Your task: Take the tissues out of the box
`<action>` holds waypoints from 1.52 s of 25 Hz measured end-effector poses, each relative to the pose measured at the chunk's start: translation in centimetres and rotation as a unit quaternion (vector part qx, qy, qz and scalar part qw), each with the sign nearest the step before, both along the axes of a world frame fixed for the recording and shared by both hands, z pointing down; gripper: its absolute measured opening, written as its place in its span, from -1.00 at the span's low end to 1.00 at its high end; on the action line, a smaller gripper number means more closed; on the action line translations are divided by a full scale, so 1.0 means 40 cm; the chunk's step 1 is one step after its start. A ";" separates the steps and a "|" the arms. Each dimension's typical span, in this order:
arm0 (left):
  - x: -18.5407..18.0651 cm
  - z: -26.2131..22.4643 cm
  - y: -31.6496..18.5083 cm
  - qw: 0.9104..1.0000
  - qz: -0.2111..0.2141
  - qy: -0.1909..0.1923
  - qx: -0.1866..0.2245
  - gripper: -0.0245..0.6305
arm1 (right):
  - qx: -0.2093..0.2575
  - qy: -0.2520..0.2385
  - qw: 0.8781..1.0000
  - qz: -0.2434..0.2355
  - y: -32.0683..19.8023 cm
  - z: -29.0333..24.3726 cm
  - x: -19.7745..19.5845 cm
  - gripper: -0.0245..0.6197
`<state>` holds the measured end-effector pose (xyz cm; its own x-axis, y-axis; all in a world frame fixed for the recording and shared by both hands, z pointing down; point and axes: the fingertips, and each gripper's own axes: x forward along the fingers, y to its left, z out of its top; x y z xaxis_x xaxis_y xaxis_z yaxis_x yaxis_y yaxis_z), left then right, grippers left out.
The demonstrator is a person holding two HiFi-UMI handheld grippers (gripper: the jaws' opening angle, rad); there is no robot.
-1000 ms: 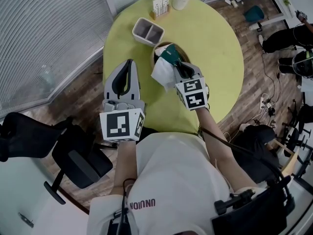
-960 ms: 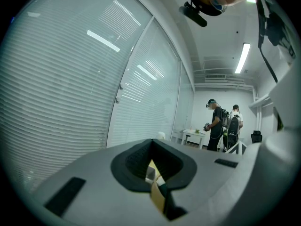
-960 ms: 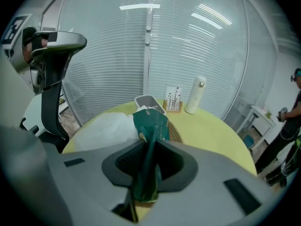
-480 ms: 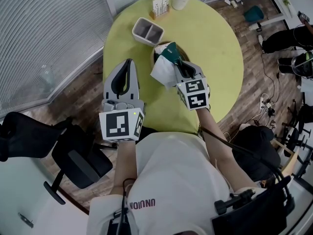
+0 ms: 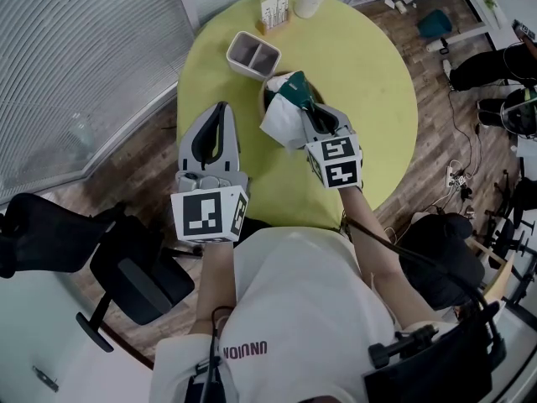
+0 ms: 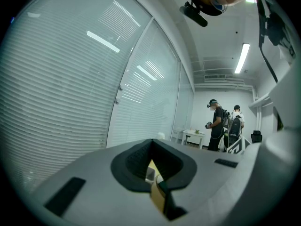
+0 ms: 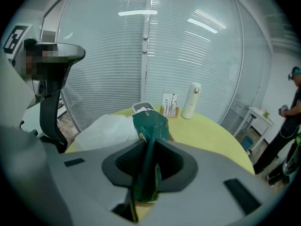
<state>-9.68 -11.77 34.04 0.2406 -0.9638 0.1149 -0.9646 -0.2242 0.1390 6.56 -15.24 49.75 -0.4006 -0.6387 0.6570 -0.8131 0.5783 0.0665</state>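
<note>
Near left, the left gripper (image 5: pixel 221 112) hovers over the round yellow-green table (image 5: pixel 369 99), its jaws together on nothing, seemingly kept free to pull. Just right and farther, the right gripper (image 7: pixel 149 145) pinches the dark green tissue box (image 7: pixel 150 121). It is probably steadying the box so the crumpled white tissues (image 7: pixel 106 131) bulging at its left can come out.

Office-type room serving as a recording workspace, blinded glass partitions (image 6: pixel 70 79) enclosing it, round green table (image 5: pixel 369 82) standing on wood-plank flooring (image 5: pixel 143 162), black swivel chair (image 5: pixel 134 275) sitting alongside, strip light (image 6: pixel 243 58) glowing overhead, cables (image 5: pixel 457 175) trailing across the floor.
</note>
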 end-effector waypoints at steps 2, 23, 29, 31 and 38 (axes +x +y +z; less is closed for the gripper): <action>0.001 -0.001 0.000 1.000 0.001 -0.001 0.000 -0.89 | 0.000 0.000 1.000 0.001 -0.001 -0.003 0.001 -0.67; 0.021 -0.006 -0.004 1.000 0.011 -0.007 0.005 -0.89 | 0.026 -0.013 1.000 -0.002 -0.004 -0.043 0.012 -0.68; 0.018 -0.007 -0.006 1.000 0.011 -0.009 0.004 -0.89 | 0.034 -0.017 0.999 -0.003 -0.010 -0.061 0.006 -0.68; 0.019 -0.009 -0.005 1.000 0.012 -0.010 0.005 -0.89 | 0.036 -0.020 0.999 -0.002 -0.010 -0.069 0.006 -0.68; 0.025 -0.010 -0.006 1.000 0.014 -0.010 0.008 -0.89 | 0.044 -0.023 0.999 0.003 -0.014 -0.084 0.014 -0.68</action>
